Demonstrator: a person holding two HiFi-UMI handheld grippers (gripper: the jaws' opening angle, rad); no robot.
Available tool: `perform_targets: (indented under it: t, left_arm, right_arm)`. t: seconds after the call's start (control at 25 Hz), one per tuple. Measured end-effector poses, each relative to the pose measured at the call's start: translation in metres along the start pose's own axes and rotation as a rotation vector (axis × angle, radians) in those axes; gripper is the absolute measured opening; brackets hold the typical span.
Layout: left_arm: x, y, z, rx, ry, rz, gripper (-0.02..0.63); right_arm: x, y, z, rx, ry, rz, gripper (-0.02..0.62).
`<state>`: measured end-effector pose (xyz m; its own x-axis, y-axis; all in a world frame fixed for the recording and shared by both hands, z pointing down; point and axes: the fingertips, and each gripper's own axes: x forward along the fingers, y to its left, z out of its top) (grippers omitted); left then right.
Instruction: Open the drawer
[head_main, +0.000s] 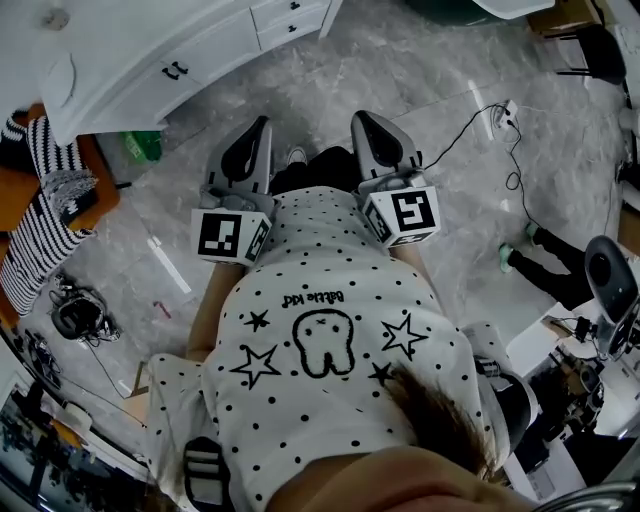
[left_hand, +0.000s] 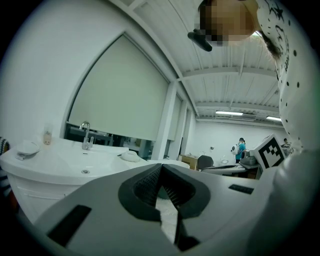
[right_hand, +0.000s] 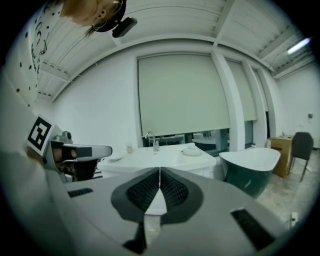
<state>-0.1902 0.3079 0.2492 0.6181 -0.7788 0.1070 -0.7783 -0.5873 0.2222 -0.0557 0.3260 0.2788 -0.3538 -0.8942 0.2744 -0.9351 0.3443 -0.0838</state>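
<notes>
A white vanity cabinet stands at the upper left of the head view, with black handles and drawer fronts. Both grippers are held level at the person's waist, well short of it. The left gripper has its jaws together with nothing between them; its own view looks across the vanity's basin and faucet. The right gripper is likewise shut and empty, pointing toward the vanity. No drawer front shows in either gripper view.
A dark green bathtub stands right of the vanity. An orange chair with a striped cloth, headphones, a cable and power strip lie on the marble floor. Another person's legs are at the right.
</notes>
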Motion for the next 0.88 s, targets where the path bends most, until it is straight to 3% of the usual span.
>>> perform_targets:
  t: [0.28,0.6,0.88]
  left_arm:
    - [0.009,0.001,0.000,-0.032,0.006,0.001,0.005]
    - [0.061,0.002,-0.006,-0.042,0.011,0.067,0.005]
    - [0.076,0.008,-0.002,-0.058,-0.002,0.097,0.005]
  right_arm:
    - [0.006,-0.008,0.002,0.003,0.016,0.000,0.014]
    - [0.041,-0.056,0.007,-0.006,0.046,0.058,0.014]
    - [0.060,-0.065,0.015,-0.038,0.052,0.094,0.014]
